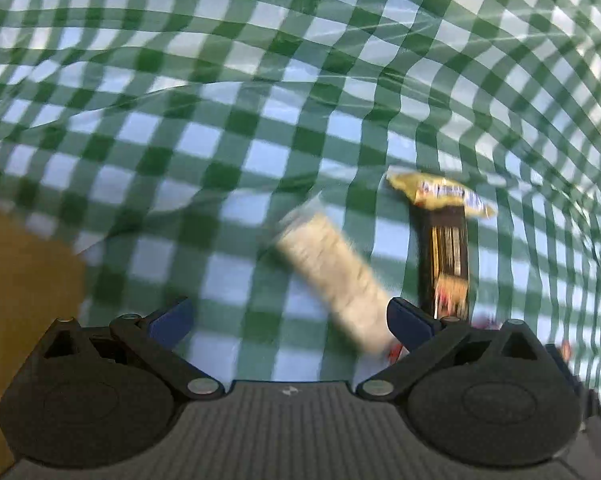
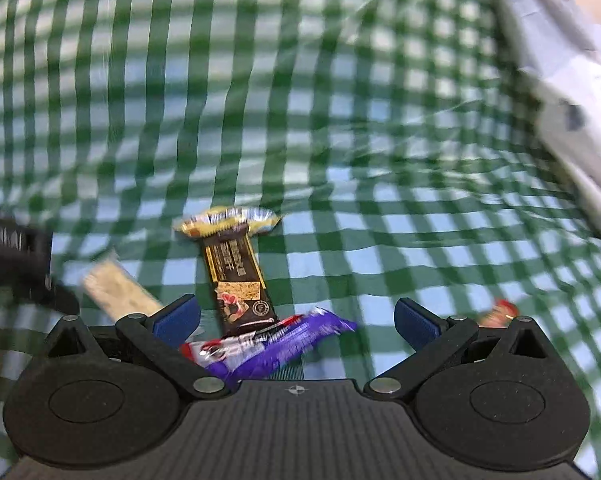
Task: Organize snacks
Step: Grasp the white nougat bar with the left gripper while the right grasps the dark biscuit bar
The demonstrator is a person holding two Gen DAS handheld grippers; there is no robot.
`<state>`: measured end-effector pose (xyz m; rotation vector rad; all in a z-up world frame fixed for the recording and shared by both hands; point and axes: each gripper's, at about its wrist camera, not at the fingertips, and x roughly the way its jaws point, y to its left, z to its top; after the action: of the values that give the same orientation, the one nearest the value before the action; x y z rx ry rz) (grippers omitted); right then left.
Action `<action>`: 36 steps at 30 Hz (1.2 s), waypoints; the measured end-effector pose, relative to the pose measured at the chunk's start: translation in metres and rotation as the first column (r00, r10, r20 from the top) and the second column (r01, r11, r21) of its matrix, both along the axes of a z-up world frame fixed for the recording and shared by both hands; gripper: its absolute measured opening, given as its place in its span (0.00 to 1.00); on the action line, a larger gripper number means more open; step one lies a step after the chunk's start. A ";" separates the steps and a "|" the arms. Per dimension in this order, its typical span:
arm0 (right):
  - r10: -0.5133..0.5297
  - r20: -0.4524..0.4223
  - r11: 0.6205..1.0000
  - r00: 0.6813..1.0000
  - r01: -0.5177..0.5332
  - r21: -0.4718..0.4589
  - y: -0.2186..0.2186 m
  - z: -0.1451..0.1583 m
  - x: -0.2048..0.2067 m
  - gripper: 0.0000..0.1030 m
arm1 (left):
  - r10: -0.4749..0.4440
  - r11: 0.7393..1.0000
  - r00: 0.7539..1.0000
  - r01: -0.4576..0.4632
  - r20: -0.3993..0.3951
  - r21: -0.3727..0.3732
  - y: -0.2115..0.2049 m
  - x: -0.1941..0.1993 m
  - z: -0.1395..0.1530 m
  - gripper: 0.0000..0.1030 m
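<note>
In the left wrist view the left gripper [image 1: 288, 320] had its blue fingers [image 1: 408, 320] spread wide and released, nothing between them. A pale bar [image 1: 332, 276] in a clear wrapper lay on the checked cloth [image 1: 220, 120] covering the surface, its long axis running from the upper middle down toward the lower right, its near end just beside the right-hand finger and partly cut off by it. Right of it a dark bar [image 1: 446, 248] pointed almost straight up the frame, its near end hidden behind the same finger. Across its far end lay a gold bar [image 1: 440, 194], long axis roughly left to right. Motion blur smeared all print. A tan shape [image 1: 24, 280] filled the lower left edge; what it was could not be told.

In the right wrist view the right gripper [image 2: 296, 322] was likewise spread and empty. A purple bar [image 2: 276, 346] lay nearest, between the fingers toward the left one, tilted up to the right, its near end under the gripper body. Beyond it the dark bar [image 2: 236, 276] ran up the frame, leaning slightly left, with the gold bar [image 2: 226, 222] crosswise at its far end. The pale bar [image 2: 118, 292] sat left, partly behind the left finger. A red wrapper [image 2: 498, 314] peeked out at lower right, mostly hidden.
</note>
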<state>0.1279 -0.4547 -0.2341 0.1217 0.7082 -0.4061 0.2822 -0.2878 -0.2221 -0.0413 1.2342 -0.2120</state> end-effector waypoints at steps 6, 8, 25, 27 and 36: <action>0.103 -0.068 0.995 0.992 -0.104 -0.005 -0.008 -0.047 0.054 0.99 | -0.040 0.996 0.998 0.044 -0.055 0.082 -0.032 0.029 -0.051 1.00; 0.130 -0.056 0.991 0.990 -0.130 -0.008 -0.010 -0.058 0.061 0.99 | -0.082 0.988 0.997 0.082 -0.005 0.134 -0.040 0.021 -0.052 1.00; 0.115 0.096 0.992 0.989 -0.119 0.038 0.014 -0.005 0.003 0.40 | -0.135 0.991 0.990 0.134 0.052 0.021 0.032 -0.031 0.016 0.39; 0.085 0.121 0.989 0.989 -0.098 0.107 0.024 0.013 -0.019 0.40 | -0.160 0.987 0.986 0.160 0.050 0.005 0.045 -0.056 0.037 0.39; 0.169 0.215 0.973 0.962 -0.198 0.121 0.140 0.083 -0.139 0.40 | -0.219 0.976 0.972 0.218 0.080 0.020 0.138 -0.169 0.105 0.39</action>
<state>-0.0115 -0.3146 -0.1515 0.2262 0.5396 -0.1611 0.1128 -0.1494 -0.1167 0.1129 1.1579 -0.3950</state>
